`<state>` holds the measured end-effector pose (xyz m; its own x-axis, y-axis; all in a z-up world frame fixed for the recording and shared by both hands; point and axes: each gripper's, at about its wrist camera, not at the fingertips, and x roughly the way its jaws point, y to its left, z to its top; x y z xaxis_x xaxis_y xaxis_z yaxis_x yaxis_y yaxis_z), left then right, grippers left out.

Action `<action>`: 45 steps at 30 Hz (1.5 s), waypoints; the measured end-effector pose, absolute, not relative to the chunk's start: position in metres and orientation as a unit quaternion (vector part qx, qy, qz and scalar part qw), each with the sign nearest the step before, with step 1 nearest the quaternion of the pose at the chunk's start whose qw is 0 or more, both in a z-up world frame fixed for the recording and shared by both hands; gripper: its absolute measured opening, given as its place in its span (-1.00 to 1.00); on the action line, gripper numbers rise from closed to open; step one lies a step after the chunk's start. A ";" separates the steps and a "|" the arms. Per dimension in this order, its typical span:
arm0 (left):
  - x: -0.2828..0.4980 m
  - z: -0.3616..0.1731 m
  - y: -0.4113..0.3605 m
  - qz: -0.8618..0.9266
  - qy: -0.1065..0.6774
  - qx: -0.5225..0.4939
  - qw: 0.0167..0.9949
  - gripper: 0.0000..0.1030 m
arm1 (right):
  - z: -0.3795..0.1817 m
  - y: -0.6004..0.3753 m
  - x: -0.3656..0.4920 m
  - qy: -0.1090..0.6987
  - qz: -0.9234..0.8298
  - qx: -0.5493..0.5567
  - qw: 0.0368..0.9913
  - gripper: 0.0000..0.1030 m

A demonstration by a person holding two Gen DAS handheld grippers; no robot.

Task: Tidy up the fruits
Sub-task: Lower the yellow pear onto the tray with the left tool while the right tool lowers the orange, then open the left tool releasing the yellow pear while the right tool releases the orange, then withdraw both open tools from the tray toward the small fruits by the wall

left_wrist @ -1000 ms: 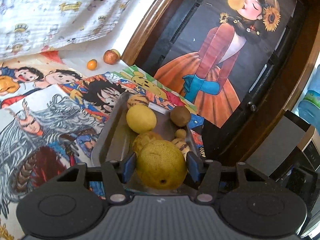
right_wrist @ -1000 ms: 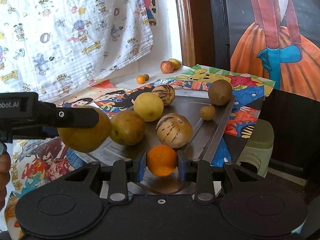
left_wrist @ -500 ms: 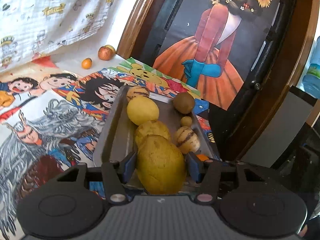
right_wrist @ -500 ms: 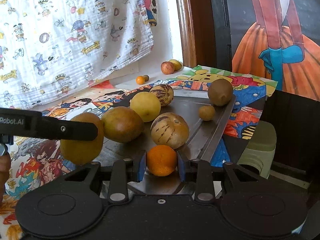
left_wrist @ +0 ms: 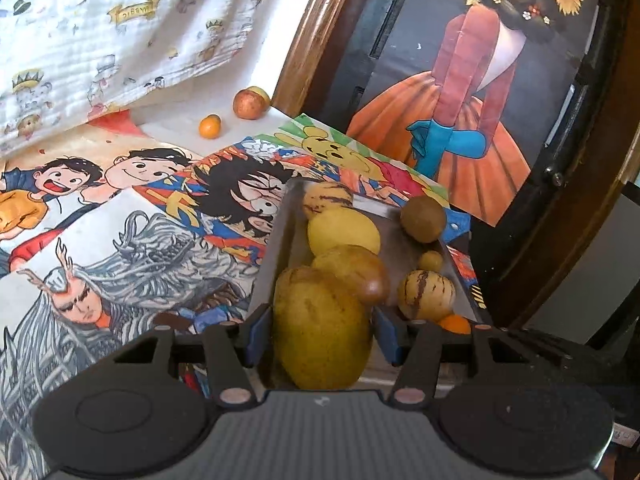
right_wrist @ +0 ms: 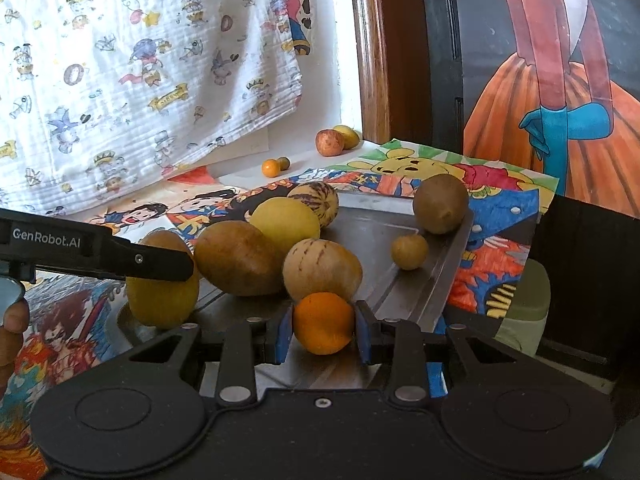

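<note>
The right gripper (right_wrist: 323, 334) clamps an orange (right_wrist: 323, 323) at the near edge of the metal tray (right_wrist: 404, 280); the left gripper (left_wrist: 320, 334) grips a yellow-green mango (left_wrist: 320, 328) (blotchy skin) there too. Beyond sit more fruits, a kiwi (right_wrist: 440, 204) farthest.

A shallow grey metal tray (right_wrist: 416, 296) is crowded along its left side with a row of yellow and brown fruits (right_wrist: 284, 222). Its right half lies mostly bare, apart from a small round yellow fruit (right_wrist: 409, 251) and a brown kiwi (right_wrist: 440, 203) by the rim.
</note>
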<state>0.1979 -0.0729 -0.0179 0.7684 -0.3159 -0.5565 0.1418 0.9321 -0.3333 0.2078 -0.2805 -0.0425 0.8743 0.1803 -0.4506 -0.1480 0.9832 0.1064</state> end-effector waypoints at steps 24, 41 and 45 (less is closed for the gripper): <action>0.213 -0.020 -0.075 -0.111 0.321 -0.124 0.932 0.23 | -0.042 -0.291 0.206 0.228 0.053 0.058 0.970 -0.08; 0.146 0.015 -0.059 -0.042 0.254 -0.136 0.957 0.99 | -0.009 -0.272 0.130 0.176 0.016 0.083 0.981 0.94; 0.119 0.022 -0.057 -0.028 0.236 -0.108 0.965 0.99 | -0.004 -0.262 0.105 0.162 0.009 0.096 0.982 0.99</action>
<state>0.1195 -0.0574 0.0219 0.8867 -0.1055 -0.4502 0.0034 0.9751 -0.2217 0.1048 -0.2617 -0.0035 0.9471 0.0481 -0.3174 0.0141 0.9815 0.1907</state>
